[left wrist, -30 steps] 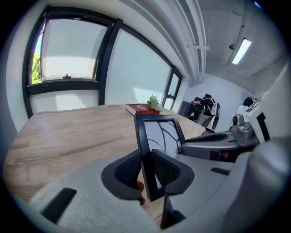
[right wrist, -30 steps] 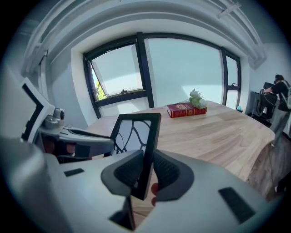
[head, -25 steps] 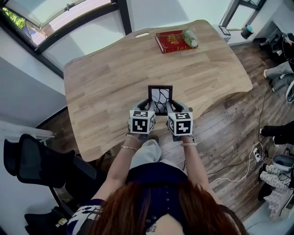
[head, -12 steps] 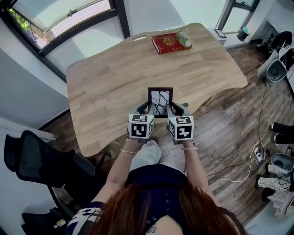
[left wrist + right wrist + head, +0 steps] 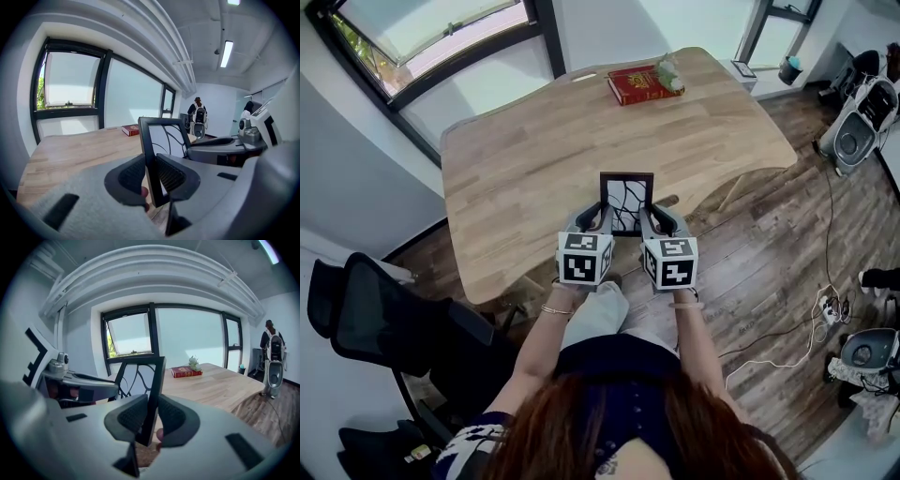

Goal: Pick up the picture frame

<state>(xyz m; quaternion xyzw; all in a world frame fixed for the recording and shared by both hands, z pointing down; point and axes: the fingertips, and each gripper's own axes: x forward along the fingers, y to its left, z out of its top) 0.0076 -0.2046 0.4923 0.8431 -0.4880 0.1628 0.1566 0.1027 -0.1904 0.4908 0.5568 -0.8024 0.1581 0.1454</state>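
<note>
Book [image 5: 637,84] on table [image 5: 516,173] beyond picture frame [image 5: 626,202]

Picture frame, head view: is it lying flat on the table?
No, the picture frame stands upright, its side edges clamped by the left gripper and right gripper.

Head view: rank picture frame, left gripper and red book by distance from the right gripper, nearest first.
1. picture frame: clamped by the right gripper, on its left side.
2. left gripper: clamped on the frame's opposite edge.
3. red book: at the far end of the table.
</note>
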